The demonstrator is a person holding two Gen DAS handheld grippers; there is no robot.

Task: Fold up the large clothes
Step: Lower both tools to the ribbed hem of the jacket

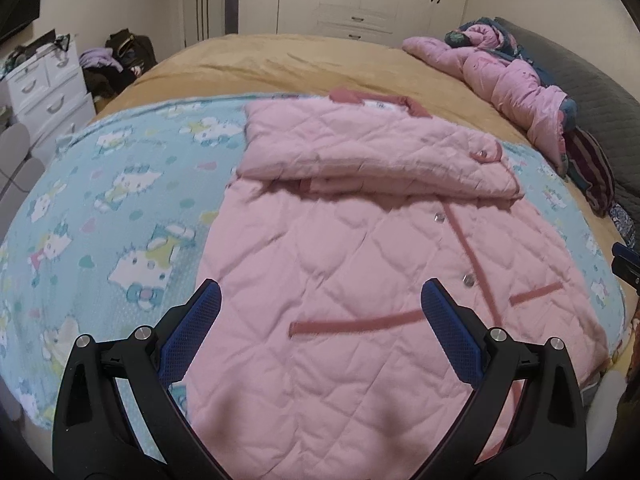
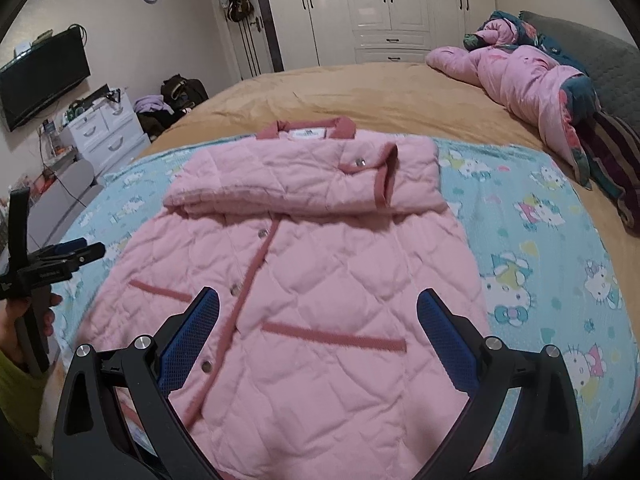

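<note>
Pink quilted jacket point(image 2: 320, 264) on cartoon blanket point(image 2: 532, 240) (sleeves folded across), right gripper point(image 2: 318, 312) spread above hem

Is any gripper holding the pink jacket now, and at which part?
Nothing is held. The left gripper and right gripper are both open above the pink jacket, with empty fingers.

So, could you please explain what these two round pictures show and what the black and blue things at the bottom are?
There is no robot here: a person holds hand-held tongs in each hand, and each carries a wide-angle camera looking forward along its fingers. One picture comes from the left tongs, the other from the right tongs. In the right view you can also see the left tongs from the side, held by the person's hand. Both tongs are open and hold nothing. Below them a pink quilted jacket lies on a blue cartoon-print blanket on a bed, its sleeves already folded across the chest. Another pink coat lies crumpled near the pillows.
</note>
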